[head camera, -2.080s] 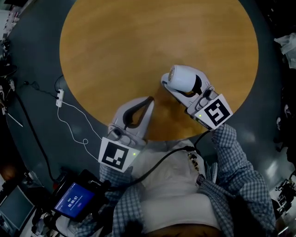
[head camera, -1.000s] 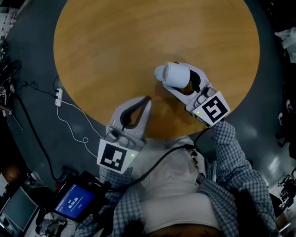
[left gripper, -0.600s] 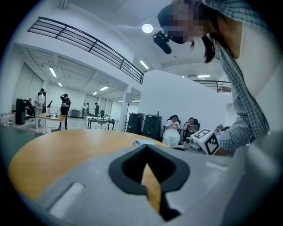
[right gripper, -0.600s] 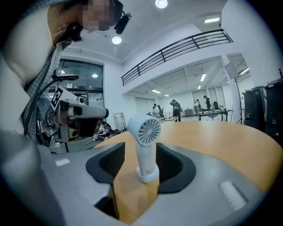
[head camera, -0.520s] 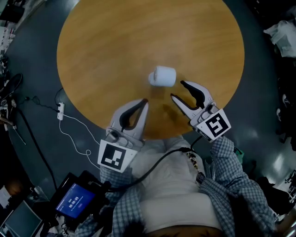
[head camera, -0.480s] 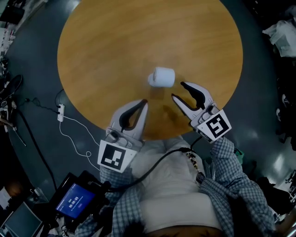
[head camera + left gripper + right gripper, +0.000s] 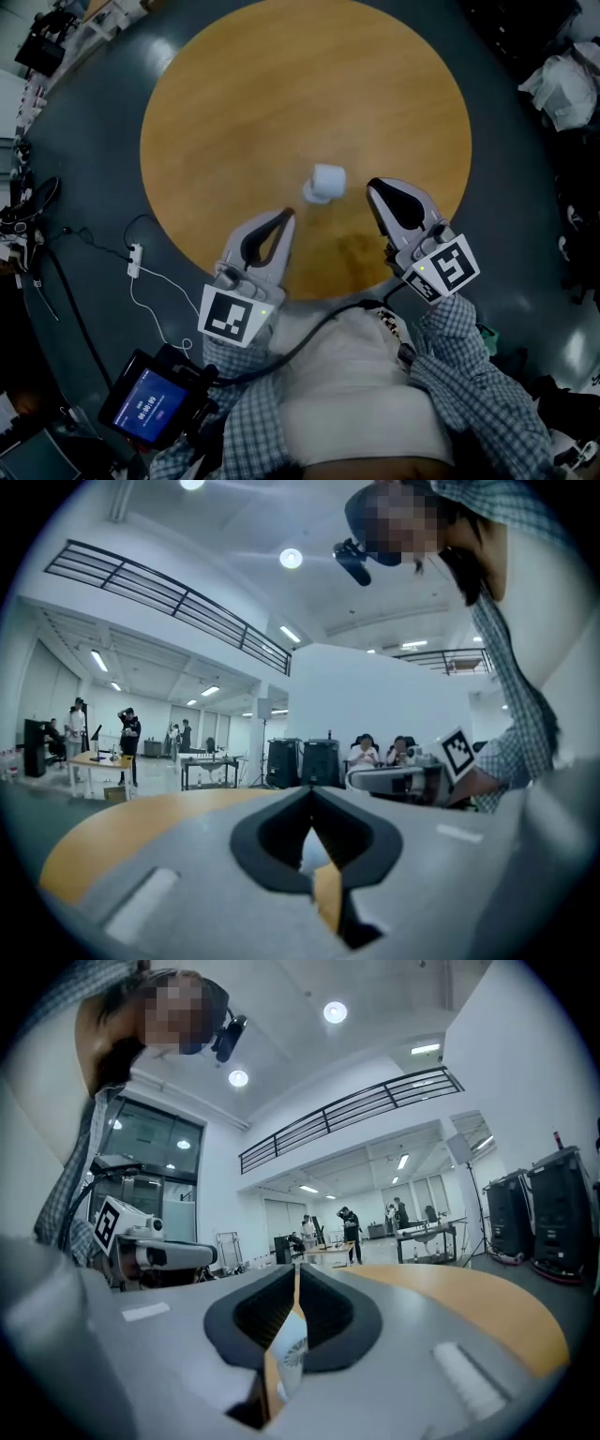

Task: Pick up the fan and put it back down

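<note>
The fan (image 7: 324,182) sits on the table (image 7: 234,112), just below its centre, mid-frame. Off the table's lower-left edge, a power strip (image 7: 135,260) lies on the floor (image 7: 89,178), with a screen device (image 7: 150,405) lower still.

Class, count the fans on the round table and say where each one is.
1. The white fan sits on the round wooden table, between centre and the near edge. None appears hidden.

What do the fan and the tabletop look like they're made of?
Fan: likely plastic, smooth matte white shell, with a moulded grille visible in the right gripper view. Table: wood or wood-look laminate, satin finish; faint grain streaks, soft sheen. Cannot tell which.
</note>
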The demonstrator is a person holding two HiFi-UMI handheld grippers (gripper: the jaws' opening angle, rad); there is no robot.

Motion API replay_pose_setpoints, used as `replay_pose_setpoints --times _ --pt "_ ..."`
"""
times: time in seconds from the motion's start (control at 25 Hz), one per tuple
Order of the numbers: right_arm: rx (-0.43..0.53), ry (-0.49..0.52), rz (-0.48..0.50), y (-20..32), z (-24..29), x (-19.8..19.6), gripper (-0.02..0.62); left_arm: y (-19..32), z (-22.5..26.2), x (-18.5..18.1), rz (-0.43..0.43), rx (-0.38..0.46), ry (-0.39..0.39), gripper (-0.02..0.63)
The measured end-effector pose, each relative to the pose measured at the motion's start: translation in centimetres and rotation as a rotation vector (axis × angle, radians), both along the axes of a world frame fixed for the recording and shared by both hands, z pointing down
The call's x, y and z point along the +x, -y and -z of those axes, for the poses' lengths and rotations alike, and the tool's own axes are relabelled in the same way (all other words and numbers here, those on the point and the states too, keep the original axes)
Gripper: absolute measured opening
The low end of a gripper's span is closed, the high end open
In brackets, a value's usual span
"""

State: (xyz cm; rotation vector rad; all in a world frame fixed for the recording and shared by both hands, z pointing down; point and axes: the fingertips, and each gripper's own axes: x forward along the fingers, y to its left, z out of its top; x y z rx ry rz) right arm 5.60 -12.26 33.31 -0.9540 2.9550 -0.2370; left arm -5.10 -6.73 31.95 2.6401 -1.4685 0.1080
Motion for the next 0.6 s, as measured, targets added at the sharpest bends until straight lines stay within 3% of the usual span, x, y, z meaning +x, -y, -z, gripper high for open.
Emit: replay_pose_setpoints --times 0.6 --pt "0.031 0.073 -0.065 2.0 4.0 1.5 -0.002 1.9 2.9 -0.5 0.008 0.111 0.042 0.000"
